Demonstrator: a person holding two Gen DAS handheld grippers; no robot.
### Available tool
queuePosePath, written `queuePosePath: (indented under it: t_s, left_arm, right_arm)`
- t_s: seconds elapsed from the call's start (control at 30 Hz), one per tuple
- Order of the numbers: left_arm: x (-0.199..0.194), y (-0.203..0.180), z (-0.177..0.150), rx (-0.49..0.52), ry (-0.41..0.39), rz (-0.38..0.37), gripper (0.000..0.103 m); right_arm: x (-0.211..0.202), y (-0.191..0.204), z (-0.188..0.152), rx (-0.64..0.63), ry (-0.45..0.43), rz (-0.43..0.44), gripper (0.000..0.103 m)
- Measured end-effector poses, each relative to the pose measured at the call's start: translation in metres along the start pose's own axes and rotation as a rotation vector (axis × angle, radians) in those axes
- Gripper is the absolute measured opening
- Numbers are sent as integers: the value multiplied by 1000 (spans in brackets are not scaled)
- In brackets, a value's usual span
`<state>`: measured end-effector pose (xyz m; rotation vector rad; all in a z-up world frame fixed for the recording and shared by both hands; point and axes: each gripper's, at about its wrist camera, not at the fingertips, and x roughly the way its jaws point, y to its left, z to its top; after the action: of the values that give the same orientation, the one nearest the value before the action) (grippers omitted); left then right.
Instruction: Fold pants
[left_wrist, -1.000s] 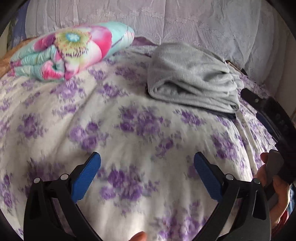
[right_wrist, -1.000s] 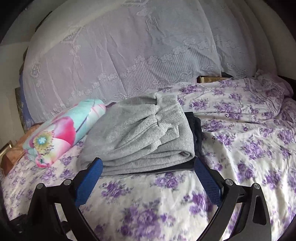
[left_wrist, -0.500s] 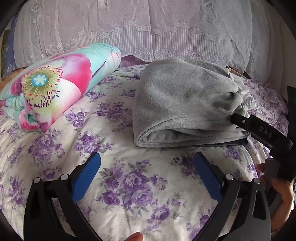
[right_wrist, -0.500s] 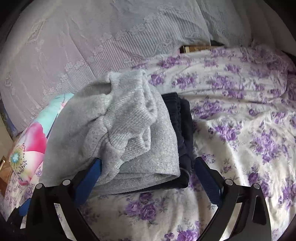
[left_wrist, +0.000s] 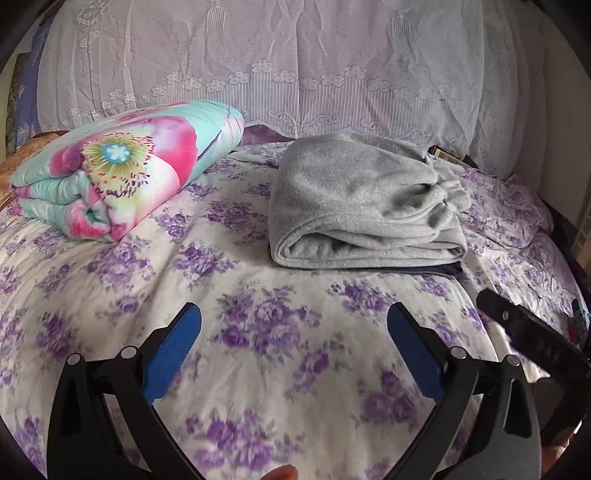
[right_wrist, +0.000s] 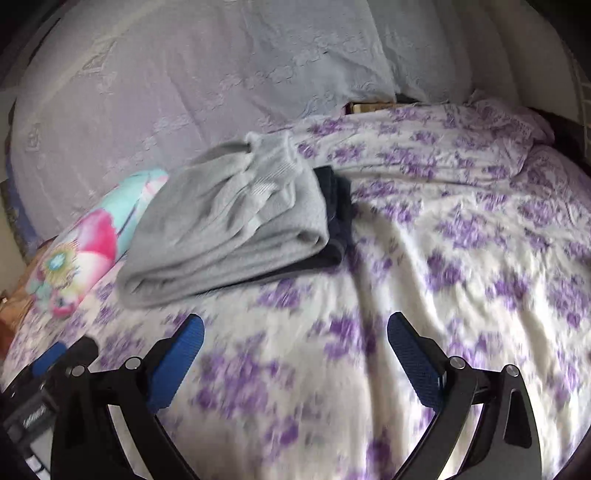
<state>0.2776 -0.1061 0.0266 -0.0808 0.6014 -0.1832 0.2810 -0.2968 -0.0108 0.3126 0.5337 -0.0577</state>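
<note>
Folded grey pants (left_wrist: 362, 206) lie on the bed, stacked on a folded dark navy garment (right_wrist: 336, 218) whose edge shows beneath. The pants also show in the right wrist view (right_wrist: 229, 229). My left gripper (left_wrist: 293, 350) is open and empty, hovering over the floral sheet in front of the pile. My right gripper (right_wrist: 295, 354) is open and empty too, in front of and to the right of the pile. One right finger (left_wrist: 524, 332) shows at the right of the left wrist view.
A rolled floral quilt (left_wrist: 122, 177) in pink and teal lies left of the pile. The bed carries a white sheet with purple flowers (left_wrist: 258, 314). A lace-covered headboard or pillows (left_wrist: 295, 66) rise behind. Rumpled sheet lies to the right (right_wrist: 480, 184).
Both grippers have drawn back from the pile: the pants look smaller and farther now. The right wrist view is blurred from motion. Both stayed open.
</note>
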Motion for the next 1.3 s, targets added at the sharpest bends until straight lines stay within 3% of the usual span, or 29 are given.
queuePosePath:
  t_s: [0.1, 0.2, 0.33, 0.47, 0.6, 0.7, 0.9, 1.1, 1.3]
  left_arm:
    - [-16, 0, -12, 15, -8, -16, 98]
    - [-38, -3, -25, 44, -21, 24, 98]
    - [-68, -6, -38, 72, -80, 62, 98]
    - [-88, -12, -40, 95, -153, 146, 98]
    - [-87, -18, -27, 81, -161, 77, 98]
    - [-73, -22, -12, 56, -157, 101, 98]
    - [-27, -29, 5, 97, -124, 189, 98]
    - [-14, -10, 16, 23, -97, 129, 98]
    - [-12, -5, 15, 20, -102, 171, 98]
  right_arm:
    - [-33, -3, -15, -2, -64, 56, 100]
    - [-62, -2, -28, -10, -140, 94, 100]
    - [-109, 3, -46, -39, -345, 177, 100]
    - [-135, 12, -56, -104, -449, 183, 100]
    - [-119, 23, -47, -157, -325, 176, 100]
    - [-107, 21, -41, -141, -274, 175, 100]
    - [-72, 28, -26, -161, -260, 35, 100]
    - [-49, 29, -10, -151, -297, -10, 100]
    - [-29, 41, 1, -198, -286, -10, 100]
